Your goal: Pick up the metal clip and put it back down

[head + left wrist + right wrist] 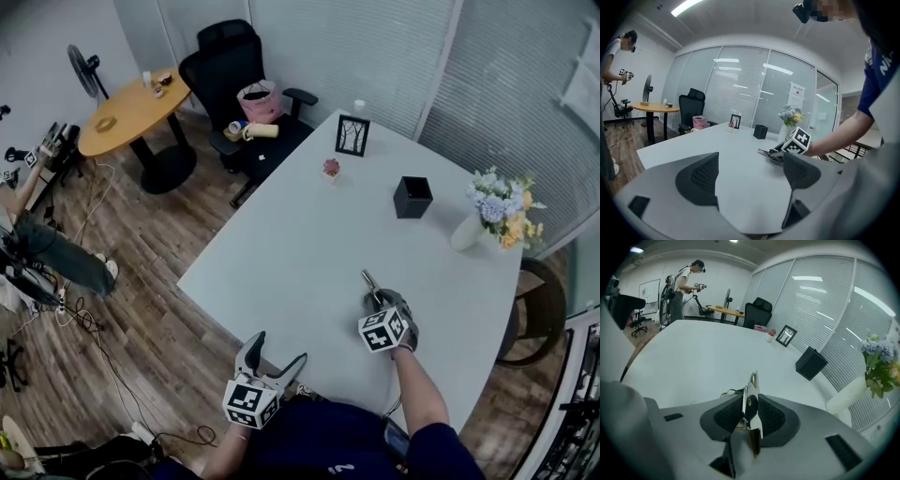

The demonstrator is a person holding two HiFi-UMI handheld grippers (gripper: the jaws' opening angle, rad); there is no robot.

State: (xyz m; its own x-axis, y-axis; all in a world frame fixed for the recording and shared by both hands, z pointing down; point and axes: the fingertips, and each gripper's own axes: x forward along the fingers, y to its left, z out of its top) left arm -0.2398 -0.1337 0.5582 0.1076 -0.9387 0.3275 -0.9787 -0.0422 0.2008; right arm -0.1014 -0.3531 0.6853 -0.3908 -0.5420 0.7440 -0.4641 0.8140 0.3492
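In the right tool, metal clip, shiny silver, thin, edge-on.

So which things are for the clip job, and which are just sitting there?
For the job:
- metal clip
- right gripper, shut on the clip

Just lying about:
- picture frame
- small pink plant
- black square pot
- vase of flowers
- left gripper, open and empty

You have wood floor at the frame's left, a round table, fan and black chair upper left, and blinds across the top.
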